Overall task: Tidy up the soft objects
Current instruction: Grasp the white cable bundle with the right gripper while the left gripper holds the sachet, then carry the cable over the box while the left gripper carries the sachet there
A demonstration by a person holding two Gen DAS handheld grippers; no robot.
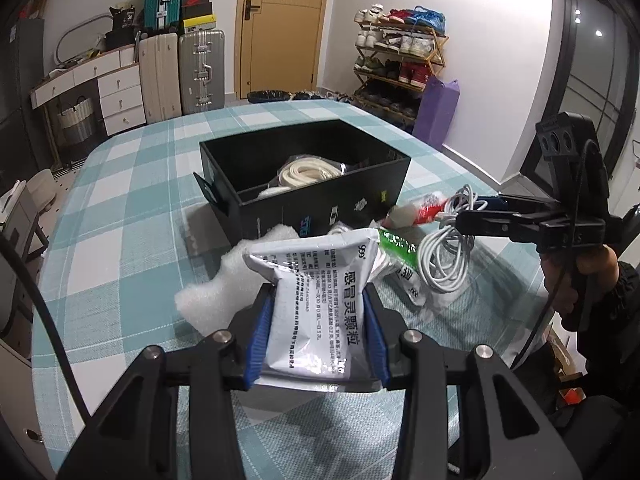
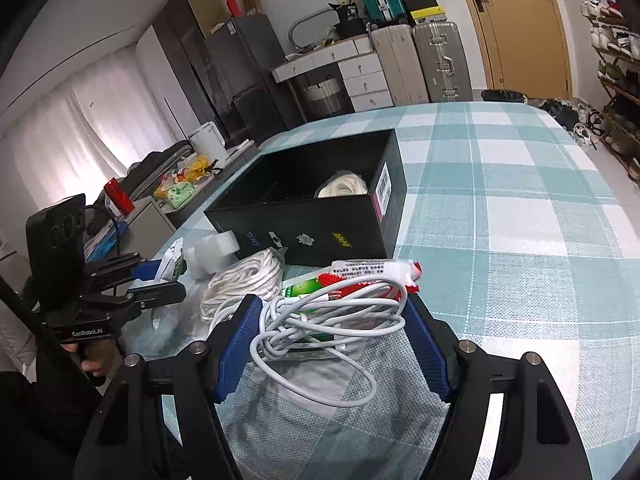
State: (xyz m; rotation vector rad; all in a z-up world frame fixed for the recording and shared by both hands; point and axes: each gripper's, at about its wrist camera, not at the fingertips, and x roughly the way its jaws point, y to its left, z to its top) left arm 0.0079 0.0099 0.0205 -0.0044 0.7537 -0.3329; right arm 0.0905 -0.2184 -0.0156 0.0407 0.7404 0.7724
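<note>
Left wrist: left gripper (image 1: 318,330) clamped on a silver sachet (image 1: 316,300), lifted above the checked tablecloth (image 1: 120,248), short of the open black box (image 1: 304,184); bare cloth to the left.

Right wrist: right gripper (image 2: 332,338) with jaws around a white cable bundle (image 2: 320,320); grip cannot be told. Wide bare cloth to the right.

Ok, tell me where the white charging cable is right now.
In the right wrist view the white charging cable is bunched between the right gripper's blue pads, in front of the black box, beside the white rope coil.
</note>
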